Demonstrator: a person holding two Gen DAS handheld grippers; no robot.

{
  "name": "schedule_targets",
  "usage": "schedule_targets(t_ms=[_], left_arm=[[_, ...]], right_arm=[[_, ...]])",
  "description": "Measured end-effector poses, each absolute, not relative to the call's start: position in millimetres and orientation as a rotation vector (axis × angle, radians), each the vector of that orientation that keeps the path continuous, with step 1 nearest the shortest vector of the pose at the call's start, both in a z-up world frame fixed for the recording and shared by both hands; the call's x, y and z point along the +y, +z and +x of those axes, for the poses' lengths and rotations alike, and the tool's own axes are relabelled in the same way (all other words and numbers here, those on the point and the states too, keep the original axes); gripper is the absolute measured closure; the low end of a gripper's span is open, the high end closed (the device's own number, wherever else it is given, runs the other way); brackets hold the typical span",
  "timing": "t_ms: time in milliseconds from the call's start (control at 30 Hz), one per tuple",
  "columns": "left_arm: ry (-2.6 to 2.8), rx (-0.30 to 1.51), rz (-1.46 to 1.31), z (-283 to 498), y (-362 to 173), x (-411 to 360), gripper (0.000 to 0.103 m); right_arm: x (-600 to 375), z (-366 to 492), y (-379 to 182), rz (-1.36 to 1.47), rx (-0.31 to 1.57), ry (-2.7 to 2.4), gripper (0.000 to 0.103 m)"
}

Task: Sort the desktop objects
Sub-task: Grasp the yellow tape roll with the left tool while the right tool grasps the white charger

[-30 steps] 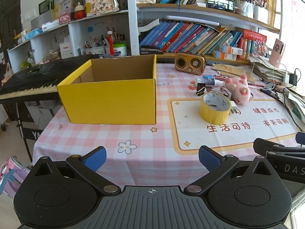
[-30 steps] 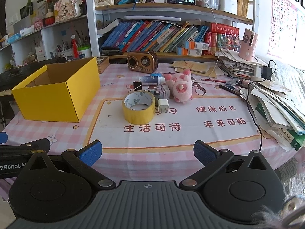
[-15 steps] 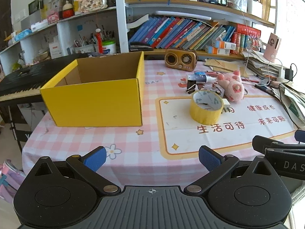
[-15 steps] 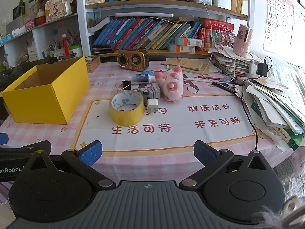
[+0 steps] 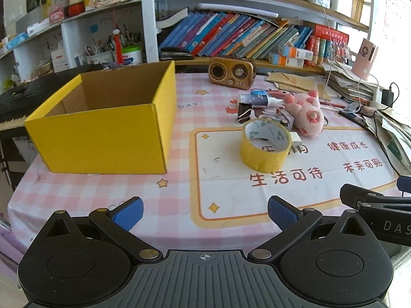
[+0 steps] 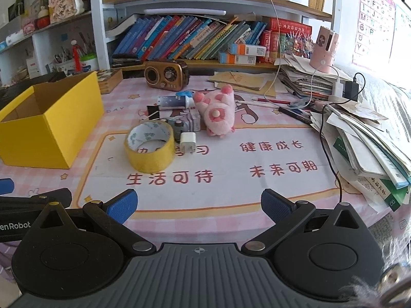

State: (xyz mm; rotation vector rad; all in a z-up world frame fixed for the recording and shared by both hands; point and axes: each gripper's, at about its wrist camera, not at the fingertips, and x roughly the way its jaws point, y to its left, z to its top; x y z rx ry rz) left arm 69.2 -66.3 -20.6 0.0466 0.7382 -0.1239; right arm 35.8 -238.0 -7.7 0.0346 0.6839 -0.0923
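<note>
An open yellow cardboard box (image 5: 102,138) (image 6: 51,125) stands on the left of the pink checked tablecloth, with nothing visible inside. Right of it lie a yellow tape roll (image 5: 265,146) (image 6: 150,147), a white charger plug (image 6: 188,141), a black binder clip (image 5: 243,113), a small tube (image 5: 259,99) and a pink plush toy (image 5: 307,113) (image 6: 218,110). My left gripper (image 5: 205,211) hovers open near the table's front edge, short of the tape. My right gripper (image 6: 199,205) is open too, with nothing between its fingers.
A brown retro radio (image 5: 232,72) sits at the back, in front of shelves of books. Stacked papers and cables (image 6: 359,128) crowd the right edge. A black keyboard (image 5: 15,97) lies left of the box. Each gripper shows at the edge of the other's view.
Both grippers have moved forward and closer to the table, so the box and tape look larger. Nothing on the table has moved, and both grippers stay open.
</note>
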Motion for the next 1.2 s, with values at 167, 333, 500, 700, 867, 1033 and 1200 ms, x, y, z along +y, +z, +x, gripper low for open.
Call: schedule_targets(t_ms=[167, 333, 500, 700, 867, 1033, 1200], left_arm=[[-0.135, 0.750, 0.040, 84, -24, -82, 0.000], [-0.155, 0.766, 0.041, 100, -28, -102, 0.000], [-0.164, 0.784, 0.039, 114, -33, -120, 0.000], [-0.154, 0.808, 0.036, 129, -36, -135, 0.000], [-0.133, 0.815, 0.032, 141, -36, -144, 0.000], [-0.122, 0.826, 0.020, 152, -38, -151, 0.000], [-0.107, 0.823, 0.061, 163, -41, -161, 0.000]], right_arm=[[-253, 49, -9, 0.018, 0.692, -0.111, 0.000], [-272, 65, -12, 0.010, 0.708, -0.135, 0.000], [-291, 79, -15, 0.005, 0.724, -0.145, 0.000], [-310, 96, -20, 0.006, 0.745, -0.126, 0.000], [-320, 111, -23, 0.003, 0.752, -0.097, 0.000], [-328, 127, -25, -0.006, 0.751, -0.067, 0.000], [-335, 143, -28, -0.010, 0.753, -0.052, 0.000]])
